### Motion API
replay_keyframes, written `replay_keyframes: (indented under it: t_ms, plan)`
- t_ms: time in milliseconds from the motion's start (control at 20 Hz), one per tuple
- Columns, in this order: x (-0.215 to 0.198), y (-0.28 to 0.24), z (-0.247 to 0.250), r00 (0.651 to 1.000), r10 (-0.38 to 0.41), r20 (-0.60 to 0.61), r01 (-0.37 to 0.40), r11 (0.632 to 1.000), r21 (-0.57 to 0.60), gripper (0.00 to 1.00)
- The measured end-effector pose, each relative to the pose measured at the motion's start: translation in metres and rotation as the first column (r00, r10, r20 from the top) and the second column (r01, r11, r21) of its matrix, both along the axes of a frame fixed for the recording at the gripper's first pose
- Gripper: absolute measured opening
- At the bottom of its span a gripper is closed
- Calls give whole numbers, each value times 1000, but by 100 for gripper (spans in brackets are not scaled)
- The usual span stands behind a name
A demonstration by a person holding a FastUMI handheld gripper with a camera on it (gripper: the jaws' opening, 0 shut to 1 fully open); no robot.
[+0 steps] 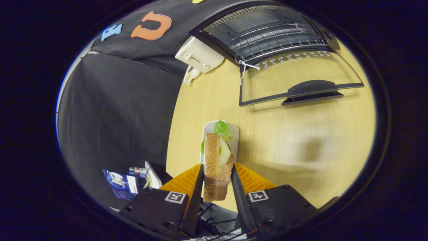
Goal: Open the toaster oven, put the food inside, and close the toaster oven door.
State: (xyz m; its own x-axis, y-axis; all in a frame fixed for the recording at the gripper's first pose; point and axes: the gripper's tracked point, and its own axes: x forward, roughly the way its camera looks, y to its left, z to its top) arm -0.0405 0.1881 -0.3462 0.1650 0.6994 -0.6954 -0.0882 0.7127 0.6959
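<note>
- Gripper (217,174): the jaws are closed on the sandwich (216,164), one finger pressed on each bread face. The sandwich stands on edge between the fingers, with lettuce and a pale filling showing along its open side.
- Position of the load: it is held above the white plate (234,134) on the wooden table (301,150). Whether its lower edge is clear of the plate cannot be judged from this angle.
- Toaster oven (267,33): it stands beyond the fingers, well apart from the load. Its glass door (294,73) is folded down flat toward the gripper, handle (312,90) outward, and the wire rack (277,43) is exposed inside.
- Step in hand, as assessed: carrying the food to the open cavity.
- Recommended practice: keep the grip firm but not crushing, since the bread will likely compress and the filling could slip out.
- Approach over the lowered door, clearing its handle, and bring the sandwich level with the rack before entering.
- Set it well in on the rack, so the door can later swing shut without fouling it.
- A white pop-up toaster (199,55) stands beside the oven; keep the approach line off it.
</note>
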Motion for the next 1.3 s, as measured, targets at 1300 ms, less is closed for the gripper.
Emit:
replay_keyframes:
  t_ms: [1300]
  plan:
    - [84, -54, 58, 934, -330, 136, 268, 899, 346, 37]
